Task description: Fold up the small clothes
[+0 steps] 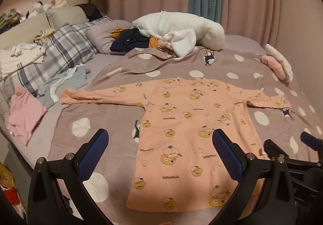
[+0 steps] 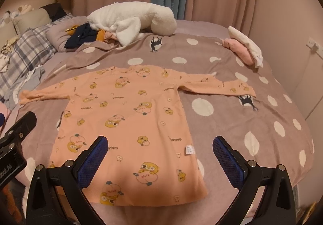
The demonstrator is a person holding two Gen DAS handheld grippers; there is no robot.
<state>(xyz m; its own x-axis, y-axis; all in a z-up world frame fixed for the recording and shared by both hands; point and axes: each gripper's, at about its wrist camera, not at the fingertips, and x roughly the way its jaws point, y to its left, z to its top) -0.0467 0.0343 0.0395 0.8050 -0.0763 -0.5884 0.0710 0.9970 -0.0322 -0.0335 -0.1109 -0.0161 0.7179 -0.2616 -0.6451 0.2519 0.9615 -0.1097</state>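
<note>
Across the middle of both frames spreads a bed (image 1: 238, 41) under a taupe blanket (image 1: 181, 63) dotted with white spots and small black cat figures. Flat on that blanket, centre frame, lies the peach long-sleeved top (image 1: 181, 134), printed with yellow cartoon faces; both sleeves stretch out sideways and the hem points toward the cameras. A small white label (image 2: 190, 149) shows near its lower right edge in the right wrist view.

Behind the top, toward the upper centre, a big white plush toy (image 1: 181, 29) slumps over a heap of dark navy and mustard clothes (image 1: 131, 40). Plaid pillows (image 1: 60, 47) fill the left side, with a pink garment (image 1: 24, 114) below them at the left edge. Folded pink and white pieces (image 2: 244, 47) sit at the blanket's upper right.

At the bottom of the left wrist view, the left gripper (image 1: 159, 152) hangs above the top's lower half, jaws spread wide, nothing between them. At the bottom of the right wrist view, the right gripper (image 2: 160, 156) is likewise spread wide and empty over the hem's right side.
</note>
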